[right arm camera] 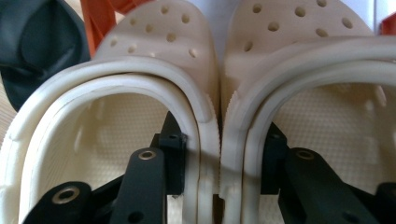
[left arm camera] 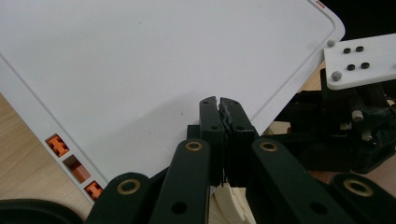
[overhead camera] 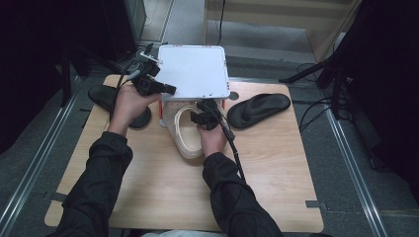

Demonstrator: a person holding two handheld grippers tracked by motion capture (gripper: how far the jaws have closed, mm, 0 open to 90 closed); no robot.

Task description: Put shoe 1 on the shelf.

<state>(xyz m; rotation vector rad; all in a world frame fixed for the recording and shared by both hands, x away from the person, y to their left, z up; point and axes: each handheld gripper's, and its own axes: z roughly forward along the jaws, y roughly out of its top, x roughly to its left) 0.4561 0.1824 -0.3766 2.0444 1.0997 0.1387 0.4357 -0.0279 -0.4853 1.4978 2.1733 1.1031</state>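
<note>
A pair of cream perforated clogs (overhead camera: 184, 140) lies side by side on the wooden table, toes under a white shelf (overhead camera: 195, 69) on orange legs. In the right gripper view, one black jaw sits inside the left clog (right arm camera: 154, 42) and the other inside the right clog (right arm camera: 299, 28). My right gripper (right arm camera: 222, 161) pinches their two touching inner walls together. In the high view the right gripper (overhead camera: 201, 117) sits at the clogs' openings. My left gripper (overhead camera: 168, 89) is shut at the shelf's front left corner. Its closed tips (left arm camera: 219, 105) lie against the white top panel (left arm camera: 163, 60) with nothing seen between them.
Two black slippers (overhead camera: 106, 96) lie left of the shelf, partly under my left hand. A third black slipper (overhead camera: 259, 108) rests to the right. An orange leg (right arm camera: 100, 18) stands behind the clogs. Bare tabletop (overhead camera: 163, 197) stretches toward the near edge. Cables trail from both grippers.
</note>
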